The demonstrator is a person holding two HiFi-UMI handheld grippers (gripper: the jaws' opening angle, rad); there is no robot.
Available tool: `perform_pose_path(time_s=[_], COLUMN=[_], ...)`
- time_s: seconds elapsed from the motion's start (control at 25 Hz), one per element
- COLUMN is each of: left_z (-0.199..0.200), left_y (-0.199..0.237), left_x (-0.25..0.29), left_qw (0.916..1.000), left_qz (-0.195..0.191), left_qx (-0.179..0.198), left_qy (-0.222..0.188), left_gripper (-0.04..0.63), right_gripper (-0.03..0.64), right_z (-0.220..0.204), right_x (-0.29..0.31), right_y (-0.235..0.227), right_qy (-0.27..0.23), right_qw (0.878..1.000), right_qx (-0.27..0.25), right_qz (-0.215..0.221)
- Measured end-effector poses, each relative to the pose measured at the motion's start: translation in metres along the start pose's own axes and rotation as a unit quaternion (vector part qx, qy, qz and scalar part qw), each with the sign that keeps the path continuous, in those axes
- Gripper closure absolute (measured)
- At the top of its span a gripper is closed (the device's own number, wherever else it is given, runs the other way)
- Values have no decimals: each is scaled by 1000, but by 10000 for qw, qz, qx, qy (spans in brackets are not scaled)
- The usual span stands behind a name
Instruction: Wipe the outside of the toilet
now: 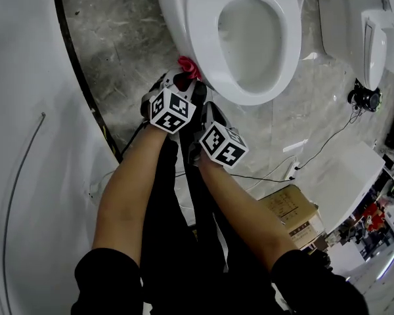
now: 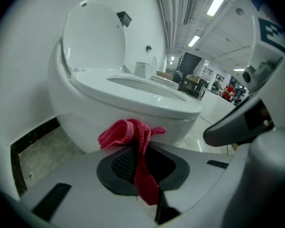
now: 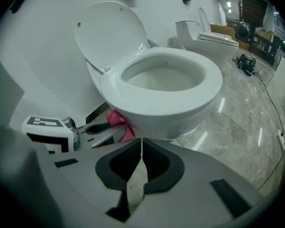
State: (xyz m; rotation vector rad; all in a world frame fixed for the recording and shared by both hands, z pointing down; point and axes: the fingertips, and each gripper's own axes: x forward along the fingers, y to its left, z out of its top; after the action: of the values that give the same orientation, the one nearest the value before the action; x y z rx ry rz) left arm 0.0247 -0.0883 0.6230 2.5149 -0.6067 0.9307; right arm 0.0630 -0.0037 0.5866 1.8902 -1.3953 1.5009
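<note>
**Jaws on cloth at the toilet bowl's flank**

Jaws of left gripper [image 2: 141, 163]: closed on a crumpled red terry cloth [image 2: 128, 132], with the bunched end forward and the tail trailing back between the pads.

Jaws of right gripper [image 3: 140, 163]: closed together, nothing held, just beside the left.

Item: white ceramic toilet [image 2: 85, 113], seat down and lid raised, on a grey marble floor [image 1: 118, 38].

Cloth position: at the bowl's outer wall, below the seat rim. Whether it is touching or just short cannot be told.

Step in hand, as judged: wiping the bowl's outside along 1 flank.

Next move calls for: cloth pressed against the ceramic and swept round the curve, with the grip firm enough to keep it from slipping out.
</note>
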Motion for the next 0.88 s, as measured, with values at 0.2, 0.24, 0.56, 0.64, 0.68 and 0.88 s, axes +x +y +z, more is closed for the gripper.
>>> perform_pose_path(time_s=[0.2,0.24,0.56,0.64,0.68,0.88], left_z=[-9,-9,-9,-18,-24,-54], left_y=[-48,-55,-90,-82,-74,28], left_x=[7,9,4,-5,-11,-49], left_qw=[9991,9988,9942,9950,9959,9974], left_qz=[-387,-436,-1013,-921,-833,60], left_qx=[-190,-217,-278,-311,-314,-714], left_qy=[-1,-8,-224,-216,-177,-25], left_gripper=[541,541,541,541,541,541], right_gripper=[578,580,578,578,578,578], right_z=[-8,-8,-23,-23,-23,-22], right_x=[-6,-8,-21,-21,-22,-13], right_y=[-25,-30,-59,-54,-49,11], right_qy=[-71,-94,-20,23,42,95], right_qw=[9995,9993,9980,9984,9988,9997], right_qx=[98,87,215,156,112,-196], right_qz=[-300,-345,-601,-540,-484,63])
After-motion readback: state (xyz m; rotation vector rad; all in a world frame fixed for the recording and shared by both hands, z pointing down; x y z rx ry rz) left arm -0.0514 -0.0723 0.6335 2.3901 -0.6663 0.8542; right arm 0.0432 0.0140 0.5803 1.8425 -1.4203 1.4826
